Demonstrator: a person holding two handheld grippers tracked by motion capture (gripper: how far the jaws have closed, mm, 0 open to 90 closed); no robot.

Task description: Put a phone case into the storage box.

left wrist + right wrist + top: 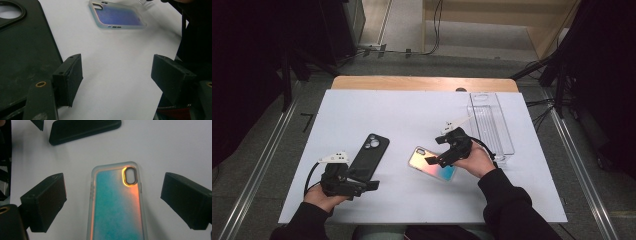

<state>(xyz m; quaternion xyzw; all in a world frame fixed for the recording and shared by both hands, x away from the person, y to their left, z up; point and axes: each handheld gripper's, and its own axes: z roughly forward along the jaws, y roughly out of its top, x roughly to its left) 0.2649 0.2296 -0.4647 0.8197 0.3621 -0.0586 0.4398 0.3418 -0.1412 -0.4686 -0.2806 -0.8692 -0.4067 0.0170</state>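
Note:
A black phone case [369, 154] lies face down left of centre on the white table [412, 115]. To its right lies an iridescent blue-orange phone case [433, 164]. My left gripper [364, 189] stands open at the near end of the black case [22, 62], with bare table between its jaws [117, 80]. My right gripper [436, 150] is open over the iridescent case's right part. In the right gripper view its jaws [112, 202] flank the iridescent case [116, 207], whose camera cutout points away, and do not touch it.
A long clear plastic tray [490, 125] stands at the table's right back part, just beyond my right hand. In the left gripper view the iridescent case [116, 16] lies farther off. The black case [85, 130] lies past the right gripper's jaws.

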